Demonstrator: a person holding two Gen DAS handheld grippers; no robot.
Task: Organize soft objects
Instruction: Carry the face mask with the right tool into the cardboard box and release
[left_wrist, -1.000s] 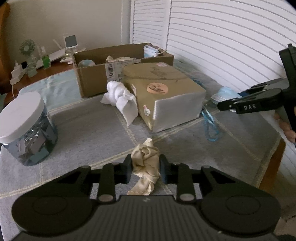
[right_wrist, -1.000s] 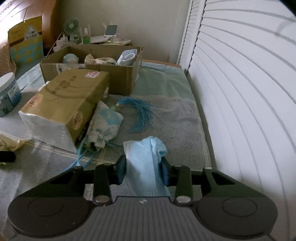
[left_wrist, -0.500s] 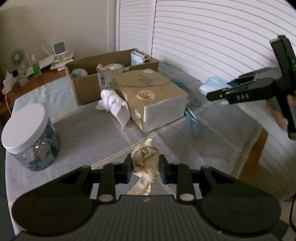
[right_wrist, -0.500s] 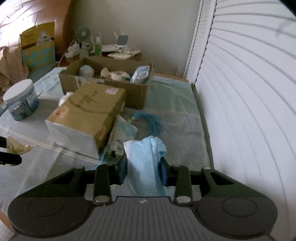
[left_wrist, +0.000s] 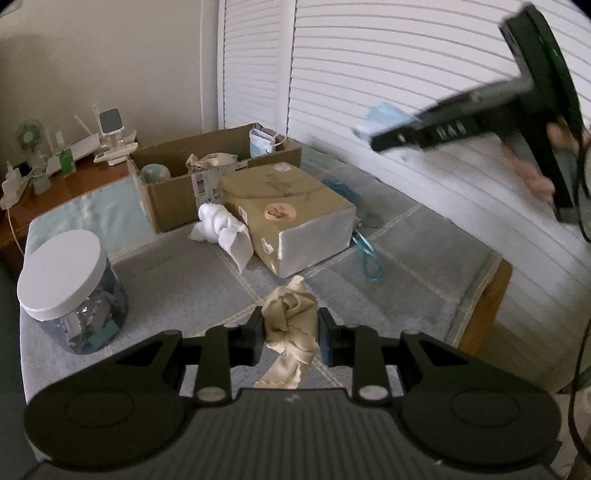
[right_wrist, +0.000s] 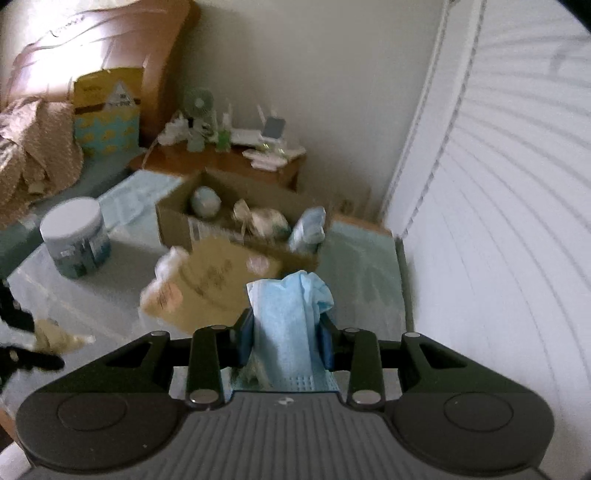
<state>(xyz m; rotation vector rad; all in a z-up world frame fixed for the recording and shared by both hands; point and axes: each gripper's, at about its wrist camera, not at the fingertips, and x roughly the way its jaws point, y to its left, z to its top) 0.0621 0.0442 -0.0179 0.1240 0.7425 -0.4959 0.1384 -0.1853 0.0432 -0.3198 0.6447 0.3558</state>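
My left gripper (left_wrist: 290, 334) is shut on a crumpled beige cloth (left_wrist: 290, 321), held above the grey blanket (left_wrist: 177, 280). A light blue face mask (right_wrist: 291, 314) sits pinched in my right gripper (right_wrist: 286, 339), raised well above the bed. From the left wrist view the right gripper (left_wrist: 376, 142) shows high at the right, with the mask (left_wrist: 384, 116) at its tip. An open cardboard box (left_wrist: 173, 192) with soft items inside stands at the back, also seen as the box (right_wrist: 173, 218) in the right wrist view. A white cloth (left_wrist: 221, 229) lies beside the tan package (left_wrist: 288, 214).
A jar with a white lid (left_wrist: 70, 291) stands at the left. A blue cord (left_wrist: 369, 258) and blue tassel (left_wrist: 340, 186) lie right of the package. A wooden side table (left_wrist: 74, 181) with small items is behind the box. White slatted shutters (left_wrist: 406, 74) close off the right side.
Both grippers have risen with their cloths. The right gripper climbed more, so the bed and box look farther below and its view is blurred. Neither grip changed.
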